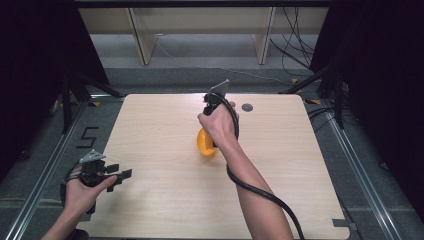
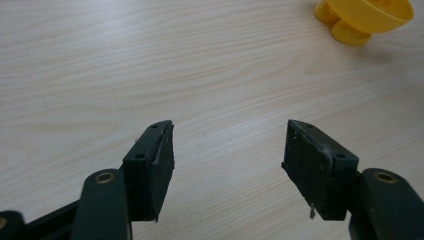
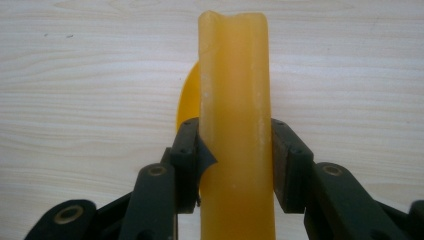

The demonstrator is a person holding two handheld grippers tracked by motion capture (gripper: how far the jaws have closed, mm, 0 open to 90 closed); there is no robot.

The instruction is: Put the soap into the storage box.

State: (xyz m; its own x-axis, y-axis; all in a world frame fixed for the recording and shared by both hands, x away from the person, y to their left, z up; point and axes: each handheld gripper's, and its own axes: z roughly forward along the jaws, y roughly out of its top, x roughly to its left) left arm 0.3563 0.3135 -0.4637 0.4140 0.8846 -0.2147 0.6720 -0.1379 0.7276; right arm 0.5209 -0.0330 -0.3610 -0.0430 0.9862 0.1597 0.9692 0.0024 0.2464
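Right gripper: the right gripper (image 1: 214, 131) stands over the middle of the pale wooden table (image 1: 150, 125), pointing down; in the right gripper view its two black jaws press on both sides of a translucent amber-yellow slab (image 3: 235, 125), so it holds that piece.
Held piece: the slab runs from the bottom edge of the right gripper view up past the pads; its lower end is cut off there.
Hidden in the high view: the hand and gripper body cover the jaws and most of the grip; a rounded orange-yellow shape (image 1: 205, 144) shows just left of the wrist, and whether it is the slab or something behind it is hard to say.
Behind the slab: a curved yellow edge (image 3: 187, 100) peeks out on its left side, mostly covered.
Left gripper: the left gripper (image 1: 120, 177) rests at the near left edge of the table, its jaws spread wide with nothing between them, well apart from the right one.
Left gripper view adds: a yellow plastic bowl-like shape on stubby round feet (image 2: 365, 17), cropped by the top right corner.
Table detail: a small dark round disc (image 1: 247, 107) lies far, right of the right hand.
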